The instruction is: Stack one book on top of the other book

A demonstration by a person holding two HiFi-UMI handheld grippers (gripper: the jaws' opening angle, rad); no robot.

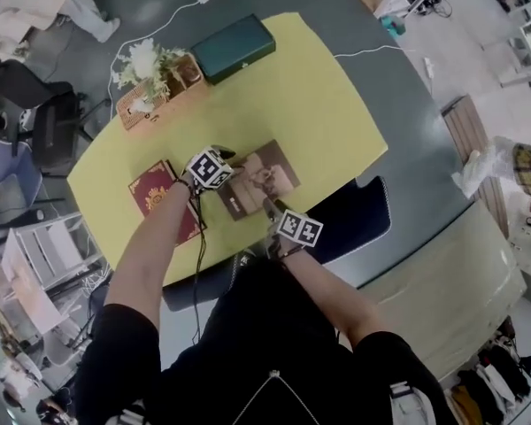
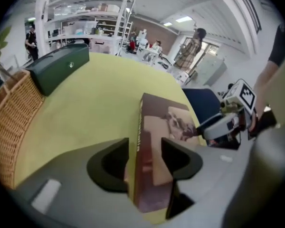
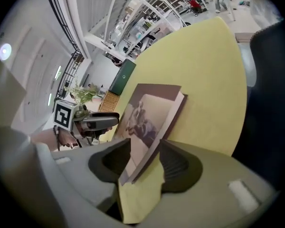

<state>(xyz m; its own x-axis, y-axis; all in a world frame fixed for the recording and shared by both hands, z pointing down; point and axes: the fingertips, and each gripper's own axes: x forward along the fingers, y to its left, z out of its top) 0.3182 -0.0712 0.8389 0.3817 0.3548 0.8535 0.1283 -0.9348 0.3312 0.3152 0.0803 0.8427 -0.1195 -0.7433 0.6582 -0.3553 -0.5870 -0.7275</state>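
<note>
A brown book [image 1: 267, 177] with a photo on its cover lies flat on the yellow cloth [image 1: 319, 104]. A red book [image 1: 155, 191] lies to its left, partly under my left forearm. My left gripper [image 1: 229, 181] stands at the brown book's left edge; in the left gripper view [image 2: 145, 163] its jaws straddle the spine of the brown book [image 2: 156, 122] with a little room on each side. My right gripper [image 1: 271, 207] is at the near corner; in the right gripper view [image 3: 145, 163] the corner of the brown book [image 3: 149, 113] sits between open jaws.
A dark green case [image 1: 233, 47] and a wicker basket [image 1: 164, 100] with flowers stand at the far end of the cloth. A dark blue seat [image 1: 363, 215] is beside the table at the right. A white cable [image 1: 159, 16] runs over the grey tabletop.
</note>
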